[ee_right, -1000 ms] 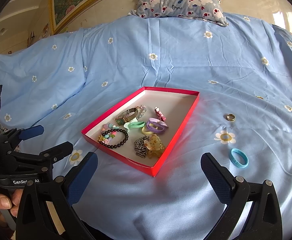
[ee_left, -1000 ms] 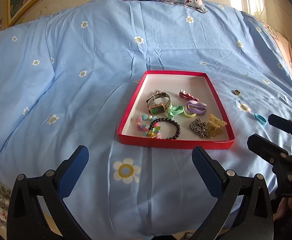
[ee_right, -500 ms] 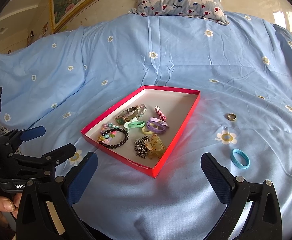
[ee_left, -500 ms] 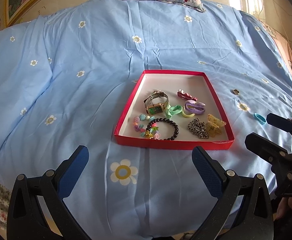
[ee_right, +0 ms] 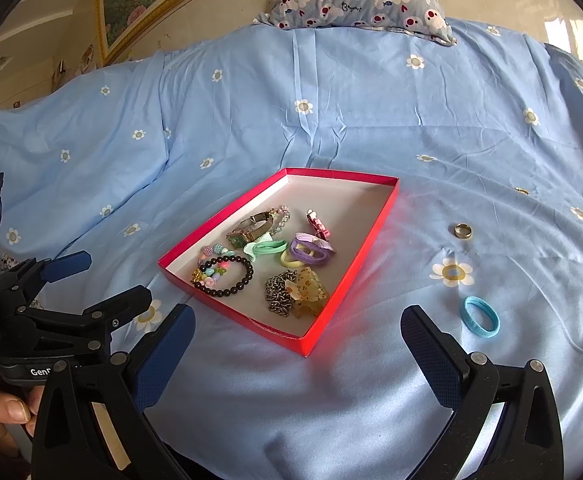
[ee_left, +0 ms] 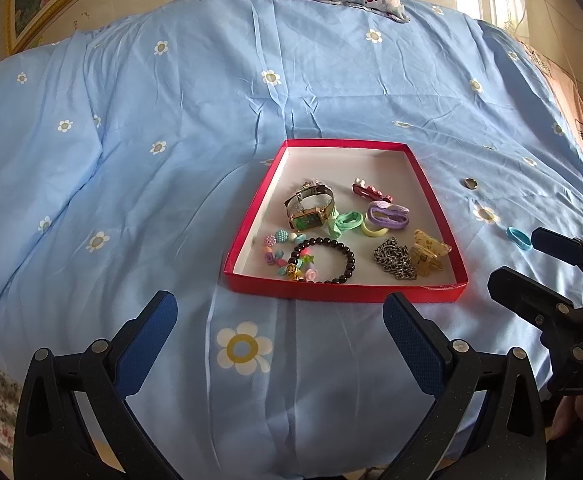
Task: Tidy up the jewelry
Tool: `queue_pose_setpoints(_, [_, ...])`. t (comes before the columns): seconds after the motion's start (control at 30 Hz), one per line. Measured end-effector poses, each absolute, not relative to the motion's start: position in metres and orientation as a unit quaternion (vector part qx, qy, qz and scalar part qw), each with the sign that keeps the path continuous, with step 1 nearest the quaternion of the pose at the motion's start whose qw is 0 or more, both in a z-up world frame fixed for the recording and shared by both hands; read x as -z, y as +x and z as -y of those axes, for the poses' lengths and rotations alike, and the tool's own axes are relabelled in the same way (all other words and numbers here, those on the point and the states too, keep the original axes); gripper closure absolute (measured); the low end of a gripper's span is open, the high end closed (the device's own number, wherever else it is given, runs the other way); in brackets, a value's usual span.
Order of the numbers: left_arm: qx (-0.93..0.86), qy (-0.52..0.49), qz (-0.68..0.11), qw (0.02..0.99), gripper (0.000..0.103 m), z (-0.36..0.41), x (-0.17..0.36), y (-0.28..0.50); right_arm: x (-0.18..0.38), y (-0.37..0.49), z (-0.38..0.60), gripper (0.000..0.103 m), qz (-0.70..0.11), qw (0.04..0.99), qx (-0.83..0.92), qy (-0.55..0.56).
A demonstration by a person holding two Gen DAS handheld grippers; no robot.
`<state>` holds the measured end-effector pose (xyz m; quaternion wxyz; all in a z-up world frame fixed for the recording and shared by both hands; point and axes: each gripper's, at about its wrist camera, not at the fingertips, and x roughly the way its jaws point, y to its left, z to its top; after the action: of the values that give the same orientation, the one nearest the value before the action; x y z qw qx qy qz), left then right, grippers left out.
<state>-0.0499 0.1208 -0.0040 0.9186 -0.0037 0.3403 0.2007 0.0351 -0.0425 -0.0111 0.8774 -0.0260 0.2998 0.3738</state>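
A tiny gold thing (ee_right: 522,190) far off on the bedspread (ee_right: 371,120) is too small to identify, and the painting (ee_right: 139,4) is cropped.

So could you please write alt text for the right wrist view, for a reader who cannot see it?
A shallow red tray of bracelets, hair ties, a watch and a chain sits on a blue flowered bedspread, seen between the open right gripper. A metal ring and blue hair tie lie outside it to the right; the left gripper is at left.

Red tray (ee_left: 439,208), daisy-print blue bedspread (ee_left: 171,184), blue hair tie (ee_right: 479,317), perhaps silver ring (ee_right: 462,231).
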Motion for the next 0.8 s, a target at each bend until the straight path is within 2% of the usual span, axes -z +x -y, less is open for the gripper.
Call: queue_pose_setpoints(0.8, [-0.2, -0.005, -0.342, 0.918, 0.0, -0.1188, 0.006, -0.0453, 0.0132, 0.0389, 0.043, 0.0, -0.304, 0.876, -0.374, -0.026])
